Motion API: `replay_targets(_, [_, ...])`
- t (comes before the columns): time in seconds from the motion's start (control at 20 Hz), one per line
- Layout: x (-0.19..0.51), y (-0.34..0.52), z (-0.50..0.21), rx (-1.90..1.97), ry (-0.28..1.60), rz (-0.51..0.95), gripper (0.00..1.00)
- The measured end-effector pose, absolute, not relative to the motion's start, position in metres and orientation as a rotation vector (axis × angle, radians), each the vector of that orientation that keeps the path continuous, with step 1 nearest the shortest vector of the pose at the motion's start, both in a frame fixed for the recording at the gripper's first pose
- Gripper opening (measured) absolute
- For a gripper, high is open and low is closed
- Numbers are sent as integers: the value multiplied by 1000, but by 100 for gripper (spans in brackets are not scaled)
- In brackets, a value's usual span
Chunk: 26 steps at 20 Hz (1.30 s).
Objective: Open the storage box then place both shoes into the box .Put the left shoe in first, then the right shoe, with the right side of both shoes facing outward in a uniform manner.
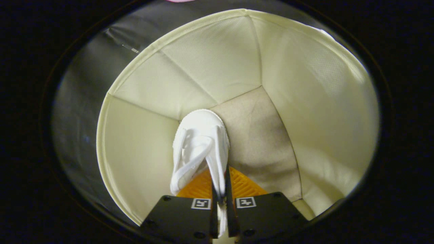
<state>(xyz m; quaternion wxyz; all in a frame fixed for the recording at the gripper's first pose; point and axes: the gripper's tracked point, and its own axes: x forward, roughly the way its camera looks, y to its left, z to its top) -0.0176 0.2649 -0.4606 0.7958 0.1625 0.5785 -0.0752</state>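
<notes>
Your tool (pixel 220 193) is pinched almost fully together — its two fingers (pixel 214 203) clamp a thin edge of the white shoe (pixel 200 145) between them, with only the thickness of that fabric separating them. You are holding the shoe from above, and it hangs straight ahead of the fingers, toe pointing toward 12 o'clock, down into the open storage box (pixel 142 152). The shoe's laces and tongue face you, with a loose white loop sweeping off toward 7 o'clock beside the left finger.

The box is a cream fabric bin with stitched, faintly textured walls rising all around the shoe. Its flat tan bottom panel (pixel 261 135) lies beyond the toe and off toward 2 o'clock — whether the toe actually touches that panel you cannot tell from here. The shoe sits closer to the box's wall at 9 o'clock than to the one at 3 o'clock. Outside the rim, toward 10 o'clock, a dark grey surface (pixel 84 91) shows.
</notes>
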Motion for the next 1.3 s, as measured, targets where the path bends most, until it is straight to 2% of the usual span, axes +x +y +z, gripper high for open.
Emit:
replay_targets(0.1, [-18,264,-458,363,1230,-155,23])
replay_targets(0.45, [-43,244,-450,401,1171,-249,23])
replay_targets(0.7, [-45,244,-440,454,1174,-233,23])
replay_targets(1.05, [-4,236,-359,578,986,-133,22])
replay_targets(1.3, [33,163,-286,686,793,-171,22])
